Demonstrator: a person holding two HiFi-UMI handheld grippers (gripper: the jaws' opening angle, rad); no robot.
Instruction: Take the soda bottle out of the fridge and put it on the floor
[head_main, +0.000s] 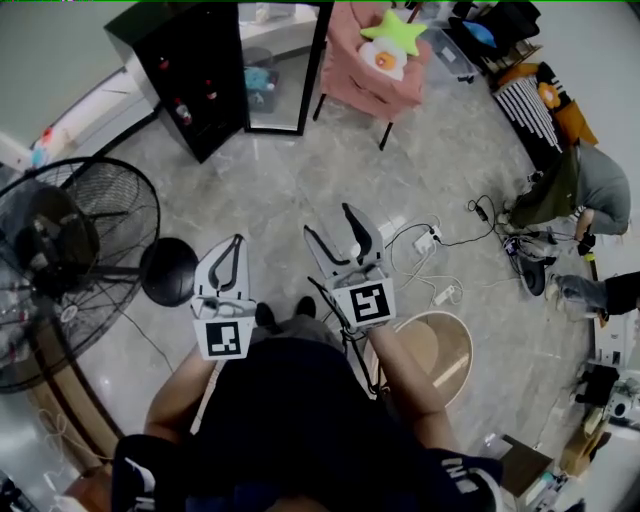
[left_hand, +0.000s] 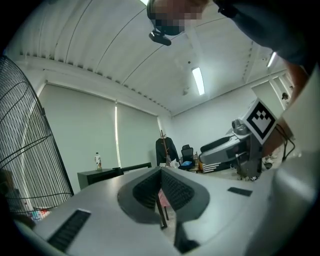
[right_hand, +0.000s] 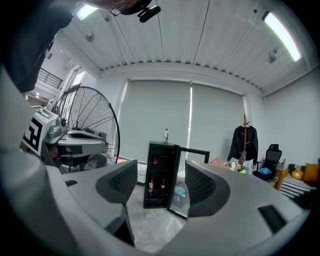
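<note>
Three soda bottles (right_hand: 150, 186) stand inside the fridge (right_hand: 159, 150), straight ahead of the right hand-held gripper (right_hand: 161, 186) and well apart from it. They are framed in the gap between its jaws. Each is small and dark with a red label. One is on an upper shelf and two stand side by side on a lower shelf. The fridge is black and stands on the floor (head_main: 300, 185). Its glass door (right_hand: 178, 170) is swung open toward that gripper's right jaw.

The right hand-held gripper's jaws stand wide apart with nothing between the pads. The left hand-held gripper (head_main: 237, 242), just beside it, has its tips together and holds nothing.

The bottles are too small for any print to be read, and in the head view they are only red specks in the dark interior. The right jaw cuts off part of the open door. Something blue-green shows behind the glass, but what it is cannot be told. A pale bottle (right_hand: 165, 135) stands on top of the fridge. A fan (head_main: 70, 250), out past the left hand-held gripper, is cut off by the frame edge.
</note>
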